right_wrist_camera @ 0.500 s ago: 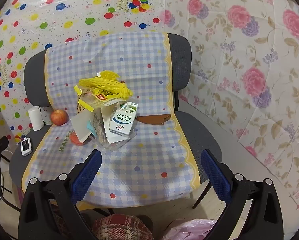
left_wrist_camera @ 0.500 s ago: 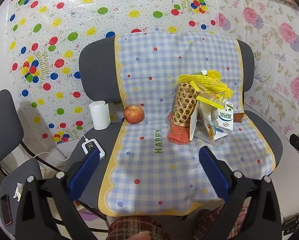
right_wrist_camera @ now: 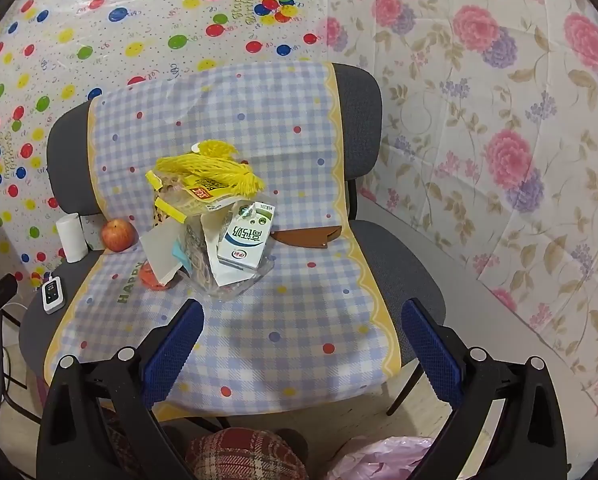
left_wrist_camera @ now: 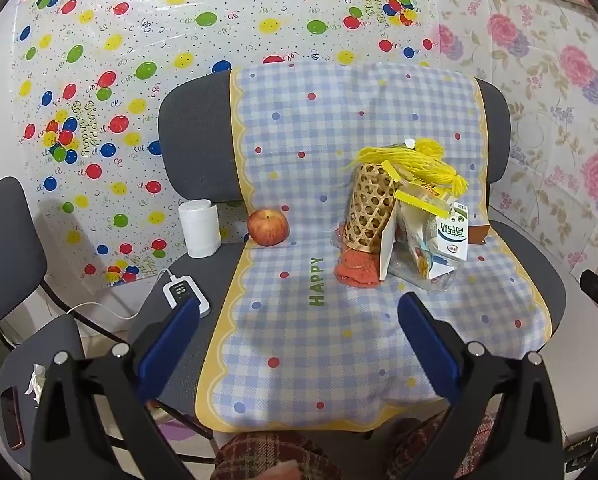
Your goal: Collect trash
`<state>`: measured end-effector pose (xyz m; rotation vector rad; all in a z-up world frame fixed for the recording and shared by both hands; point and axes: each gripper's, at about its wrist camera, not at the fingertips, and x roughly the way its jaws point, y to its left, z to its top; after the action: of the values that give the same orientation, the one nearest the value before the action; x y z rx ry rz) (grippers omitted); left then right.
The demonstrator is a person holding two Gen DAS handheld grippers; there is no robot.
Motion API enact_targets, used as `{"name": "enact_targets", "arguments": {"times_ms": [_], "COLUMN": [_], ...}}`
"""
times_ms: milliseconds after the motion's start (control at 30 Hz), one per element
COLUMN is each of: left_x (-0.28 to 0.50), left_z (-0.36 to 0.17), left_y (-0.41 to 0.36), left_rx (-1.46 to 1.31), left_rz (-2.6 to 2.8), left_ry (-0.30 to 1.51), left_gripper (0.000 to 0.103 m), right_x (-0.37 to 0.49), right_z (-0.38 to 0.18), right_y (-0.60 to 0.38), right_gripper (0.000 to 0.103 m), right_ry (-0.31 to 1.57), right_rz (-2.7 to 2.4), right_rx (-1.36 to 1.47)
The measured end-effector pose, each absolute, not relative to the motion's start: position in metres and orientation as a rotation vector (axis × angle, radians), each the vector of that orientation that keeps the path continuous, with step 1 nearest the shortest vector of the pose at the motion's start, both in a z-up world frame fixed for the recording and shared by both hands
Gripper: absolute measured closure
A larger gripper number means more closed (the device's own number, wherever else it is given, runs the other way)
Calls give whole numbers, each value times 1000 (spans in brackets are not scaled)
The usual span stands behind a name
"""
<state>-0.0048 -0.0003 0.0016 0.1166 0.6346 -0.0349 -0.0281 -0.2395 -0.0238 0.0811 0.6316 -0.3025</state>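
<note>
Comparing with half a second ago, nothing has shifted: both the left gripper [left_wrist_camera: 299, 324] and right gripper [right_wrist_camera: 303, 320] hang with jaws wide apart and empty. The trash pile [right_wrist_camera: 211, 232] sits on the chair seat [right_wrist_camera: 395, 264] at twelve o'clock, untouched, so collecting hasn't started.

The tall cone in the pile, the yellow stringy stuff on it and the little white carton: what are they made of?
Cone: likely woven bamboo or rattan, matte tan, open hexagonal weave. Yellow netting: probably plastic mesh, its strands bunched together. Carton: coated paperboard, smooth printed faces, folded top.
</note>
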Motion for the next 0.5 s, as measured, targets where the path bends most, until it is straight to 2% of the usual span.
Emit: {"name": "enact_targets", "arguments": {"times_ms": [500], "left_x": [2], "left_z": [-3], "left_y": [3], "left_rx": [109], "left_rz": [-33], "left_ry": [642], "left_gripper": [6], "right_x": [-26], "right_z": [-26], "right_y": [-241], "right_gripper": [6], "right_ry": [636], "right_rz": [-299], "right_rx": [85]}}
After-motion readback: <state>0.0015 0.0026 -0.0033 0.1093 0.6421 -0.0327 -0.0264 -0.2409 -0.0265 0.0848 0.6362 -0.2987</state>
